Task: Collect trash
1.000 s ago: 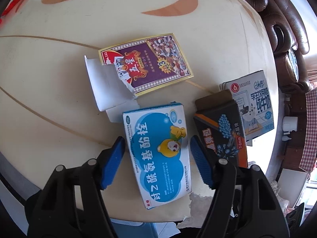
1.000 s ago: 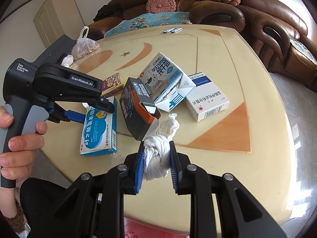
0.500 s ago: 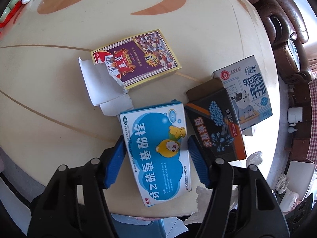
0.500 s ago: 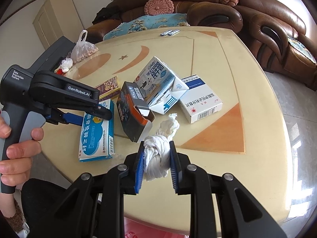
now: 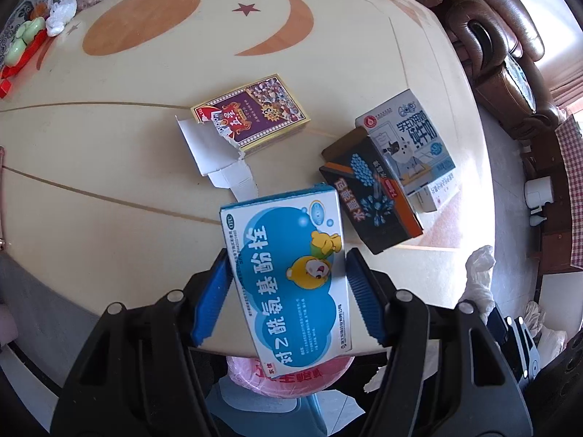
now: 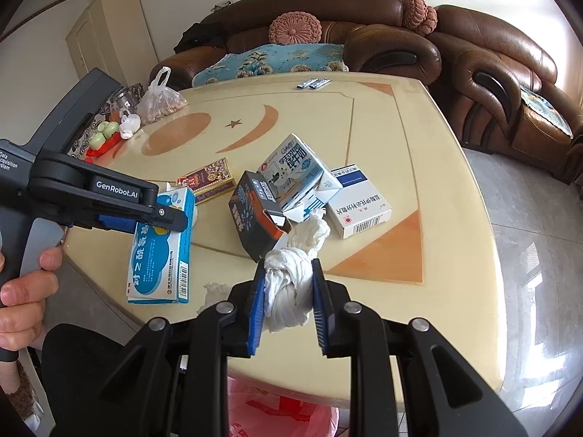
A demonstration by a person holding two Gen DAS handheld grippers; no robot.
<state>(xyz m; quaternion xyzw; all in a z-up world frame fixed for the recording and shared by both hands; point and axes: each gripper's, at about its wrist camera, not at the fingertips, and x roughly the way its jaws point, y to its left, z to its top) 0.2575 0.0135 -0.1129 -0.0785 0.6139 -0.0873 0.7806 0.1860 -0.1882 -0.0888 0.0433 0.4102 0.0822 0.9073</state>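
Jaws of the left gripper (image 5: 286, 291) clamped the blue box (image 5: 288, 276) by its sides, its near end jutting past the table (image 5: 109, 182) edge above a pink bag (image 5: 291, 375). A black box (image 5: 371, 204) lay just right of it, bare tabletop to the left.

Seen from the right wrist, the right gripper (image 6: 286, 304) gripped a tissue wad (image 6: 288, 291) at the near edge, with a hand (image 6: 22, 298) holding the left gripper level from the left; open tabletop stretched to the right.

table (image 6: 419, 167): glossy, smooth
blue box (image 5: 288, 273): printed cardboard
wad (image 6: 289, 291): crumpled white tissue
sofa (image 6: 492, 58): shiny brown leather
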